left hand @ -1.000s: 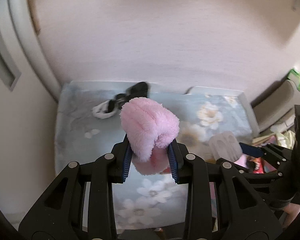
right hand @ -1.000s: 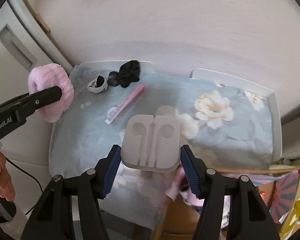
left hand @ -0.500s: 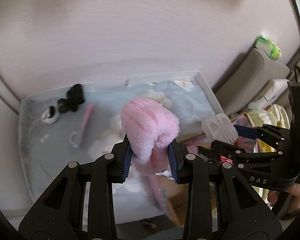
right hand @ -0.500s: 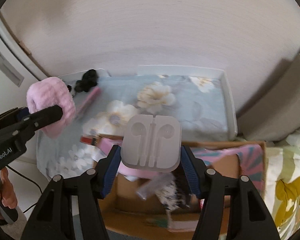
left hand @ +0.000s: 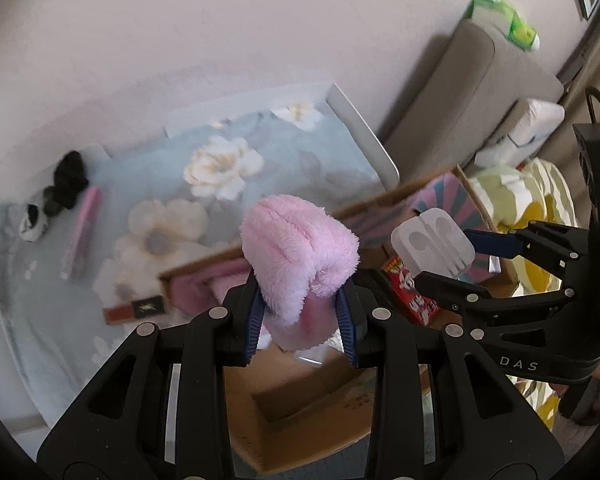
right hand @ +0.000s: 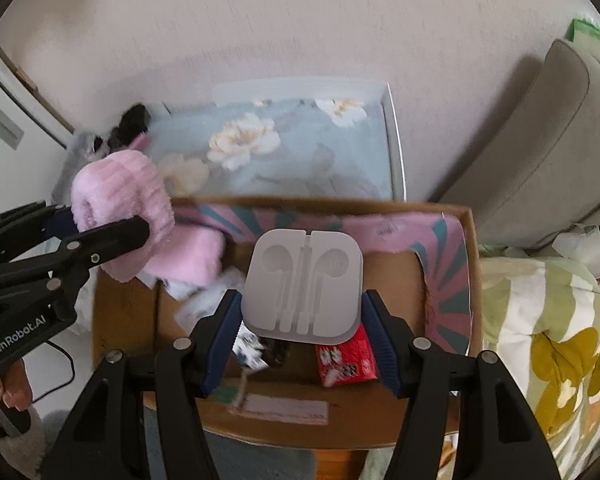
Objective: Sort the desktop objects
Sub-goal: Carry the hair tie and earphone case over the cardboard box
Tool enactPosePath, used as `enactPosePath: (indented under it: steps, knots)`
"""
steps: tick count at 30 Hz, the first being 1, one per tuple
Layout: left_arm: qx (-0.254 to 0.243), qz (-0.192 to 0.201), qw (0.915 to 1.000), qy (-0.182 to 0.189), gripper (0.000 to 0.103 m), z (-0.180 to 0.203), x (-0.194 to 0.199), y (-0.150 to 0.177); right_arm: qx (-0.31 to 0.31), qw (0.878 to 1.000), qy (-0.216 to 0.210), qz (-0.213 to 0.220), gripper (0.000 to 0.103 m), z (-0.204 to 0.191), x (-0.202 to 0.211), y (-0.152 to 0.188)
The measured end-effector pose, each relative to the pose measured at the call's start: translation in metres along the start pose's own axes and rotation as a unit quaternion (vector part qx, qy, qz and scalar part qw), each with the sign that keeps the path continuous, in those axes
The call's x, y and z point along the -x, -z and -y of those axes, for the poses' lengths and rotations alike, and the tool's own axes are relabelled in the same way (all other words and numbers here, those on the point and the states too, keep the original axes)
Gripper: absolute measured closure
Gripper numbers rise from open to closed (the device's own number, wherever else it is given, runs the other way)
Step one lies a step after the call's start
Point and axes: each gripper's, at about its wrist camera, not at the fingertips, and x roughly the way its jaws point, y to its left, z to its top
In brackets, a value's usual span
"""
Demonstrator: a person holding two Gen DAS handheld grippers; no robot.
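Observation:
My left gripper [left hand: 300,320] is shut on a fluffy pink band [left hand: 300,256], held above the left part of an open cardboard box [left hand: 316,412]; the band also shows in the right wrist view [right hand: 120,196]. My right gripper [right hand: 300,336] is shut on a white plastic earphone case [right hand: 302,284], held over the middle of the box [right hand: 444,280]; the case also shows in the left wrist view [left hand: 432,246]. A pink pen [left hand: 80,236], a black scrunchie [left hand: 66,178] and a black-and-white item [left hand: 32,222] lie on the floral-covered desk [left hand: 260,148].
The box holds a red packet [right hand: 346,356], a pink cloth [right hand: 188,256] and other small items. A small dark box [left hand: 136,308] lies on the desk near the box edge. A grey sofa [right hand: 540,152] and a yellow-green cushion [right hand: 548,340] stand to the right.
Both grippers have swung right from over the desk to above the cardboard box, each still holding its object. The box now fills the lower part of both views.

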Motion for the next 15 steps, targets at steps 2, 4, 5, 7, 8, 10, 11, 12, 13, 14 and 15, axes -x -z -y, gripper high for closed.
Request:
enactPosePath:
  steps: [2, 4, 5, 7, 8, 10, 11, 12, 13, 14, 15]
  knots:
    - [-0.002, -0.009, 0.9999, 0.004, 0.074, 0.004, -0.009, 0.004, -0.001, 1.0, -0.002, -0.008, 0.046, 0.006, -0.004, 0.005]
    - [-0.003, -0.022, 0.9997, 0.006, 0.074, 0.009, -0.019, 0.009, -0.005, 1.0, -0.004, -0.012, 0.046, 0.011, -0.007, 0.009]
    - [-0.004, -0.028, 0.9996, 0.007, 0.074, 0.011, -0.023, 0.012, -0.007, 1.0, -0.005, -0.015, 0.046, 0.014, -0.009, 0.011]
    - [-0.005, -0.039, 0.9992, 0.008, 0.074, 0.014, -0.03, 0.017, -0.01, 1.0, -0.009, -0.021, 0.046, 0.02, -0.013, 0.016]
    - [-0.007, -0.045, 0.9989, 0.009, 0.074, 0.016, -0.034, 0.019, -0.01, 1.0, -0.009, -0.023, 0.046, 0.022, -0.015, 0.018]
    - [-0.012, -0.056, 0.9984, 0.007, 0.074, 0.02, -0.04, 0.023, -0.008, 0.999, -0.007, -0.031, 0.046, 0.026, -0.021, 0.022]
    - [-0.013, -0.061, 0.998, 0.008, 0.074, 0.022, -0.043, 0.025, -0.008, 0.999, -0.007, -0.034, 0.046, 0.028, -0.022, 0.023]
    - [-0.013, -0.064, 0.9978, 0.008, 0.074, 0.023, -0.045, 0.026, -0.009, 0.999, -0.007, -0.036, 0.046, 0.03, -0.025, 0.024]
    - [-0.014, -0.068, 0.9976, 0.008, 0.074, 0.024, -0.048, 0.026, -0.011, 0.999, -0.009, -0.038, 0.046, 0.031, -0.026, 0.024]
    - [-0.016, -0.071, 0.9974, 0.007, 0.074, 0.025, -0.049, 0.027, -0.012, 0.999, -0.012, -0.04, 0.046, 0.033, -0.028, 0.025]
    - [-0.016, -0.072, 0.9972, 0.006, 0.074, 0.025, -0.05, 0.027, -0.012, 0.999, -0.014, -0.04, 0.046, 0.033, -0.028, 0.025]
